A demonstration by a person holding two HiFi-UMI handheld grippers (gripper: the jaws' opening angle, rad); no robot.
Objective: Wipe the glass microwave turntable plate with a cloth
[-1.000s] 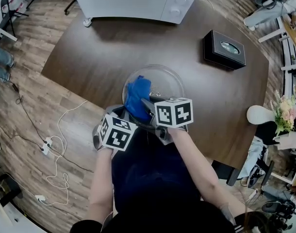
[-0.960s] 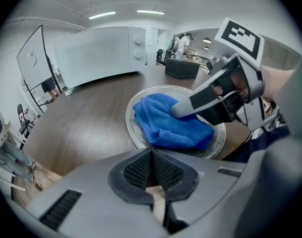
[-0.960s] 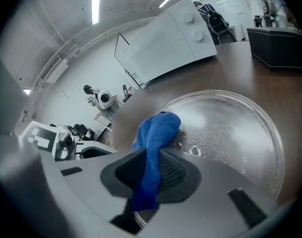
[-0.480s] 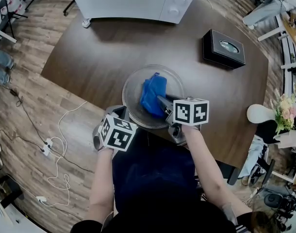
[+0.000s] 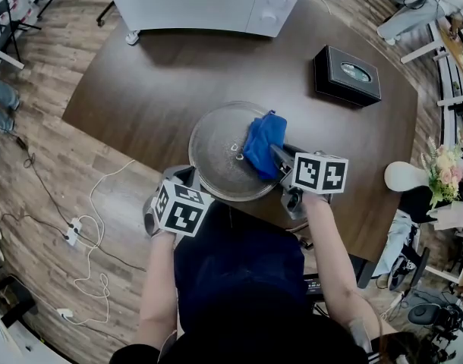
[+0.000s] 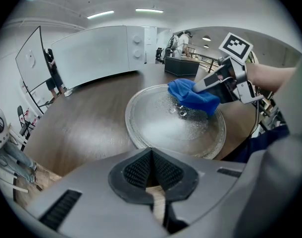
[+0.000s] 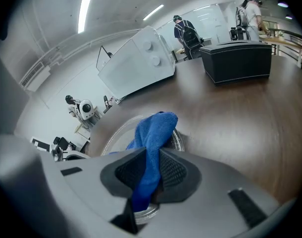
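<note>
Now, right claw (image 7: 150, 175) pinching blue cloth (image 5: 263, 142) on glass plate (image 5: 216, 158), left claw (image 6: 152, 168) closed

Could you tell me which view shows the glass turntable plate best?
The head view: the whole plate shows from above, cloth at its right. The left gripper view shows it low and foreshortened; the right gripper view only rim behind the cloth.

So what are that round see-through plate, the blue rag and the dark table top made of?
The round clear plate looks like glass: the dark brown table shows through it and it glints. The blue cloth seems a soft fuzzy fabric, maybe microfibre, bunching in folds. The table looks like wood or wood-look veneer, with faint grain and a satin sheen.
</note>
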